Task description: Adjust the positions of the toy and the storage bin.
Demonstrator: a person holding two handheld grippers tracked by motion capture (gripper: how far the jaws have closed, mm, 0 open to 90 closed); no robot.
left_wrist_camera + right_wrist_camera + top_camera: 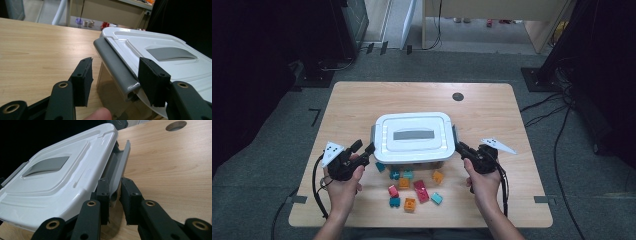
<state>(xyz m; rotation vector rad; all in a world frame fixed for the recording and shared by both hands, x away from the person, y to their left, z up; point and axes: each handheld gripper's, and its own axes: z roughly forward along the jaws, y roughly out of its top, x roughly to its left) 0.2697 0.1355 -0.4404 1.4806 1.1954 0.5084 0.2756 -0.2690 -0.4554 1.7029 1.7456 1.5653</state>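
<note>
A white-lidded storage box (414, 131) stands in the middle of the wooden table (357, 102). In the left gripper view its grey left latch (110, 56) lies between the spread jaws of my left gripper (116, 67), and neither pad presses on it. From above, that left gripper (364, 147) sits at the box's left end. At the right end, my right gripper (460, 146) is shut on the grey right latch (123, 161), which is swung out from the lid (57, 177). The right gripper (115, 185) pinches the latch's near end.
Several small coloured blocks (412, 187), teal, orange and red, lie scattered just in front of the box between my hands. A round cable hole (457, 96) sits at the far right of the table. Cables and dark equipment stands surround the table on the floor.
</note>
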